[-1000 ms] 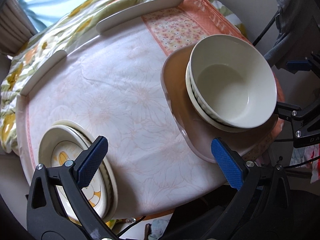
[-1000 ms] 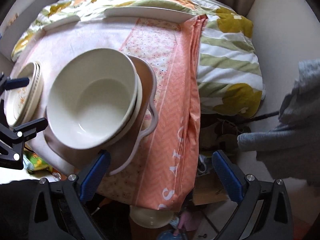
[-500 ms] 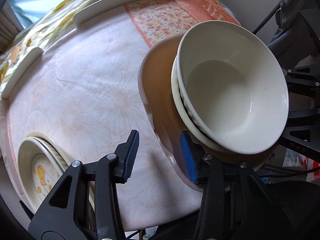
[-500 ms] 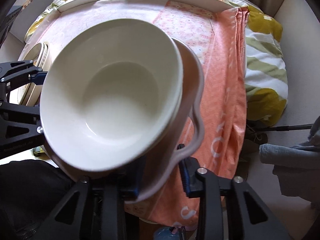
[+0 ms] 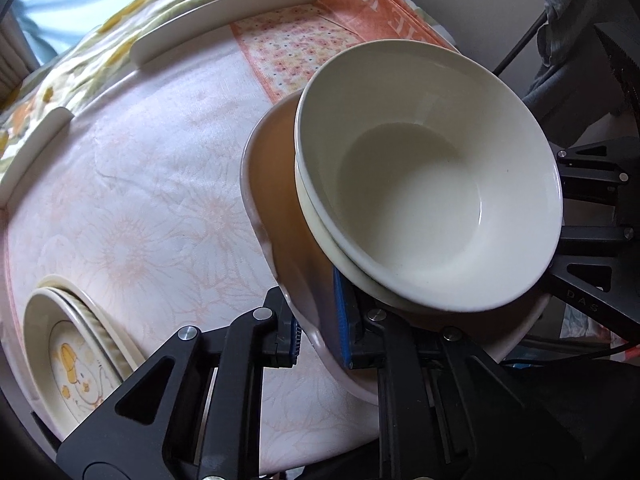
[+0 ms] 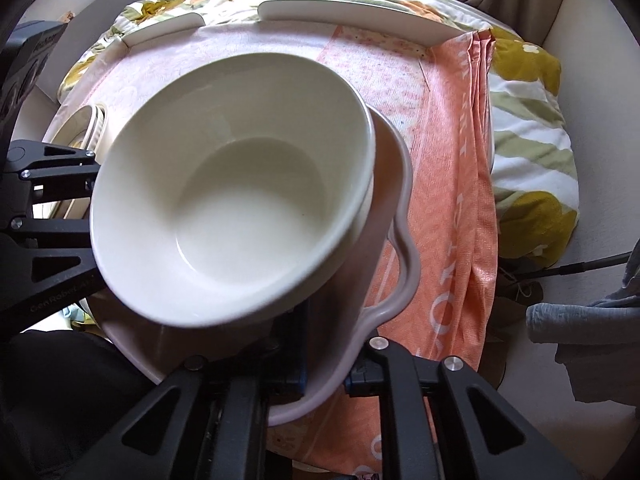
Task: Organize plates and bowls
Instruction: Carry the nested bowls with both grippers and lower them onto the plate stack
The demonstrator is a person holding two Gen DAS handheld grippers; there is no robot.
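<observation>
I have both sets of fingers clamped on the rim of the pinkish tray (image 5: 276, 184): left gripper (image 5: 320, 332) at its near-left edge, right gripper (image 6: 324, 372) at the handle side. If I lift unevenly, the glossy cream bowls (image 6: 236, 208), nested off-centre on the tray, could slide. Patterned plates (image 5: 76, 352) sit stacked at the bench's (image 5: 140, 208) left edge.
</observation>
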